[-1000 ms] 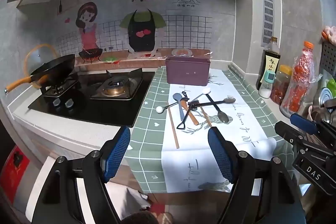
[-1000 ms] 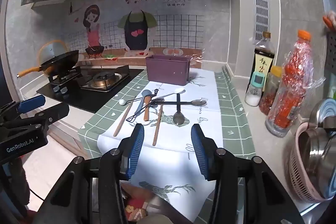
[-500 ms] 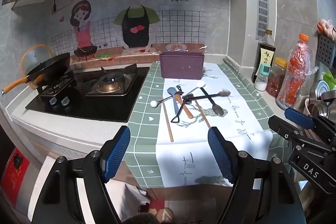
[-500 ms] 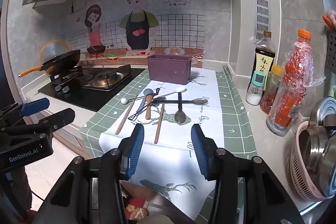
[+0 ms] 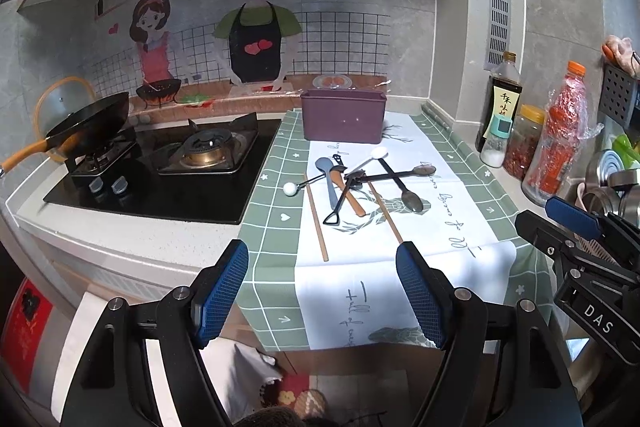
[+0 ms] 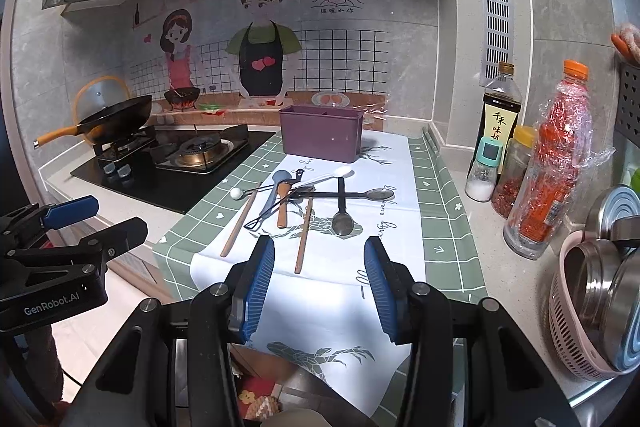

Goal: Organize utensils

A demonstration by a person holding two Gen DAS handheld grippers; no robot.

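You hold the left gripper [image 5: 322, 293] and right gripper [image 6: 319, 285] wide apart and empty. The utensils [image 6: 304, 199] lie tangled before the purple bin [image 6: 320, 139], probably their destination.

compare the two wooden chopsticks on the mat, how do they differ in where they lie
The left chopstick lies at the pile's left edge, mostly clear of other utensils; the right chopstick lies further right, its far end tucked into the tangle beside the metal spoon. In the right wrist view the left one slants more, the right one runs nearly straight toward the purple bin. Both are plain light wood, flat on the mat.
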